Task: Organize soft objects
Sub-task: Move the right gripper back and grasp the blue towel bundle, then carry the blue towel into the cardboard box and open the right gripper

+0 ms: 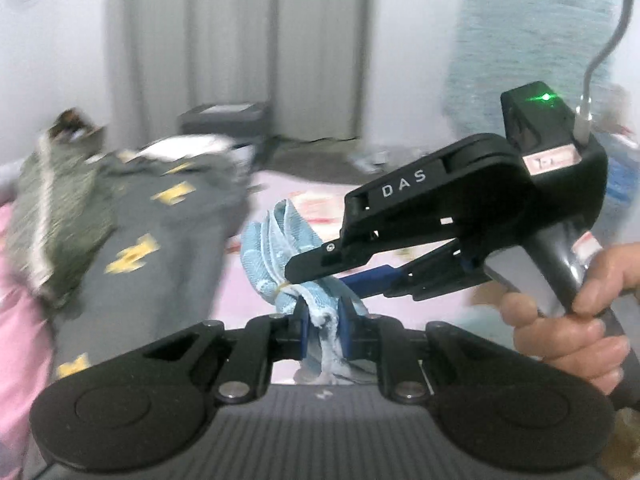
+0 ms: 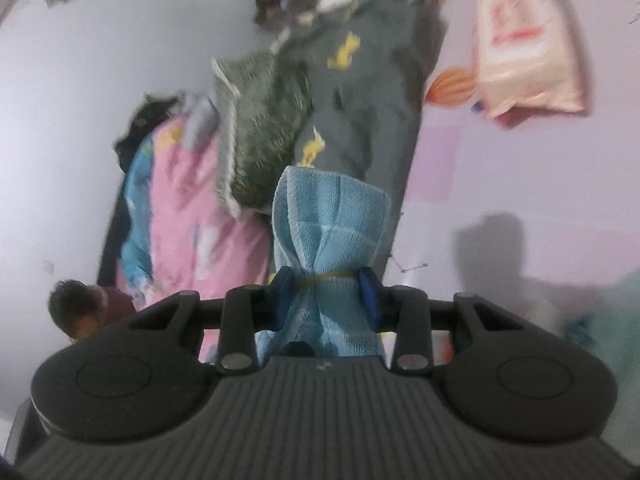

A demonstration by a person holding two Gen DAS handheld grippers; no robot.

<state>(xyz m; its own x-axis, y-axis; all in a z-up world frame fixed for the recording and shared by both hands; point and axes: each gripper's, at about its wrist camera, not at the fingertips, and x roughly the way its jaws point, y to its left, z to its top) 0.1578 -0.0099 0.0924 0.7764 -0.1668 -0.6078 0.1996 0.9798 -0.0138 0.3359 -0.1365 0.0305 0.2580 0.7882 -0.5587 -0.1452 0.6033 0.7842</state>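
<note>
A light blue towel [image 1: 276,256], bundled and tied with a thin yellow rubber band, is held in the air over the bed. My left gripper [image 1: 323,320] is shut on the towel's lower end. My right gripper [image 1: 308,276] comes in from the right and is shut on the same towel at the band. In the right wrist view the towel [image 2: 328,232] fans out above my right gripper [image 2: 326,294], pinched between the blue pads [image 2: 366,292].
A grey blanket with yellow marks [image 1: 160,232] and a green patterned cushion [image 1: 52,216] lie on the left of the pink bed [image 1: 280,188]. A pink and blue quilt [image 2: 180,216] and an orange-pink bag [image 2: 524,56] lie nearby. A person's head [image 2: 76,312] shows at lower left.
</note>
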